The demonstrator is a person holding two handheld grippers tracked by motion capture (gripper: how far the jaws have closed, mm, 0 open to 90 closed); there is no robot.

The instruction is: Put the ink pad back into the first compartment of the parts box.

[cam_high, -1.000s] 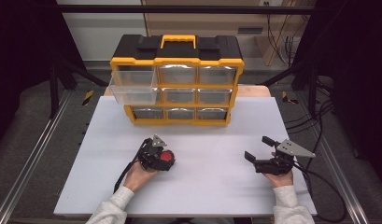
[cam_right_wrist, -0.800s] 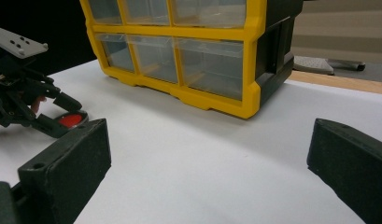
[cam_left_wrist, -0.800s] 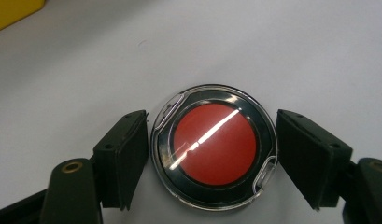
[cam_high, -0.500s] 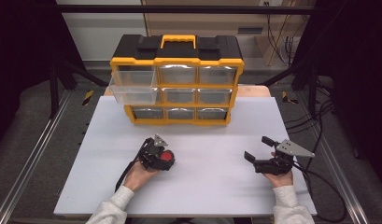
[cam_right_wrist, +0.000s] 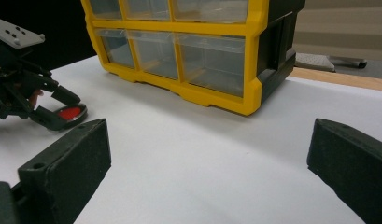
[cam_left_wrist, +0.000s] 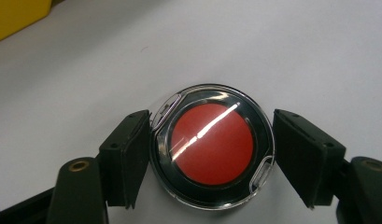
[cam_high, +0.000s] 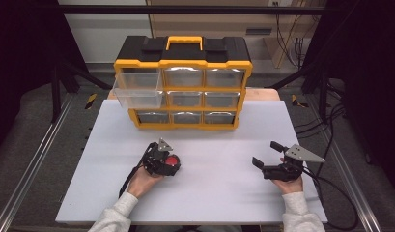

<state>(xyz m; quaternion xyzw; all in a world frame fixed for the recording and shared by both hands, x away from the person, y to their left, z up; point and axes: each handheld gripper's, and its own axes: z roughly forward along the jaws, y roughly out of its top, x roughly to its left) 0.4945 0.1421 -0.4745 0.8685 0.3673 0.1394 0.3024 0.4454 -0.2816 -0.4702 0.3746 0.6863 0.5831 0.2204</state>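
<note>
Round red disc in clear case [cam_left_wrist: 212,145] lies flat on the white tabletop [cam_high: 209,145], front-left of centre, between the left gripper [cam_high: 167,164] jaws. Jaws have just been closing on it; both pads sit against the case rim, left pad [cam_left_wrist: 128,156] touching, right pad [cam_left_wrist: 303,156] at its edge, so it is gripped. Case still rests on the surface. Right gripper [cam_high: 267,155] is well apart at front-right, jaws spread wide, nothing between them, just bare white board.

Surface: plain matte white sheet, faint marks, laid over a wooden table whose edge [cam_high: 265,93] shows at the back. Yellow-and-black drawer organizer [cam_high: 183,82] stands at the back centre, clear drawers, upper-left drawer [cam_high: 137,89] pulled out. Room: dark curtains either side, metal frame rails [cam_high: 31,164], grey floor, cables at right, beige wall behind.
</note>
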